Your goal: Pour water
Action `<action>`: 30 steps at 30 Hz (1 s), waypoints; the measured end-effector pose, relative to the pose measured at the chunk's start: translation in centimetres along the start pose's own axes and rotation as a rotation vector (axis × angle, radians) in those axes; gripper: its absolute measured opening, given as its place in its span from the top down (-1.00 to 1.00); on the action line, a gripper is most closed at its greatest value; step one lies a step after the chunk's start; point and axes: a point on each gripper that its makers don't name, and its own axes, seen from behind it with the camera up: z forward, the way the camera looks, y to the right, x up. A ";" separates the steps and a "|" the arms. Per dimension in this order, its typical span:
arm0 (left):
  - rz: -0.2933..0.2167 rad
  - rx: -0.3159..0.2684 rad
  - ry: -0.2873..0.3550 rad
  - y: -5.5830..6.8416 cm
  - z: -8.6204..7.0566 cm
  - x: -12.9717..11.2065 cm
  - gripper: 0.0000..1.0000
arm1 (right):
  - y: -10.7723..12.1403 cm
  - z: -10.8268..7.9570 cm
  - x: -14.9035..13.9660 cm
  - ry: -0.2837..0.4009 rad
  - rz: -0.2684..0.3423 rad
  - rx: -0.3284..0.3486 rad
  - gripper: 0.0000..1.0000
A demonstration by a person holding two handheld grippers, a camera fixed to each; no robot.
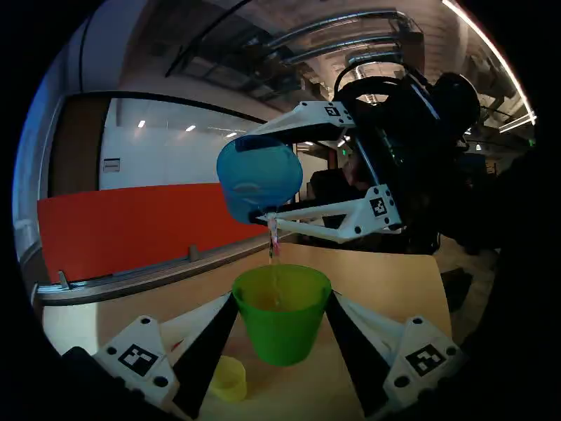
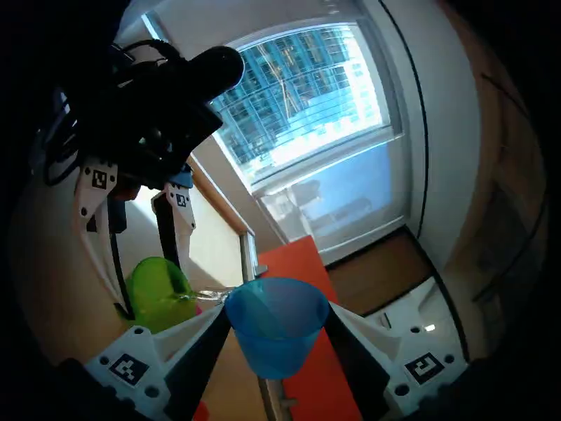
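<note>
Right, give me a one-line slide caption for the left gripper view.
Right gripper tips a blue cup, pouring a thin stream into the green cup held by the left gripper above a table.

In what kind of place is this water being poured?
Probably an office or meeting room in a city building: exposed ceiling pipes, an orange wall panel below glass, a wooden table, and a large window facing a high-rise.

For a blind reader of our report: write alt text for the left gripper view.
A tilted blue cup, held in the right gripper's jaws, pours a thin stream of water into a green cup held in the left gripper's jaws at a wooden table. A small yellow cup sits on the table; an orange wall panel runs behind.
</note>
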 end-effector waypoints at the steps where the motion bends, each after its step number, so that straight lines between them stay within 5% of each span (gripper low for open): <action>1: 0.000 0.000 0.000 0.0 0.0 0.0 -0.73 | 0.1 0.0 0.0 -0.001 -0.008 -0.001 -0.83; 30: 0.010 -0.013 -0.005 0.6 0.1 0.0 -0.72 | 1.9 -0.1 -0.1 -0.015 -0.147 -0.049 -0.82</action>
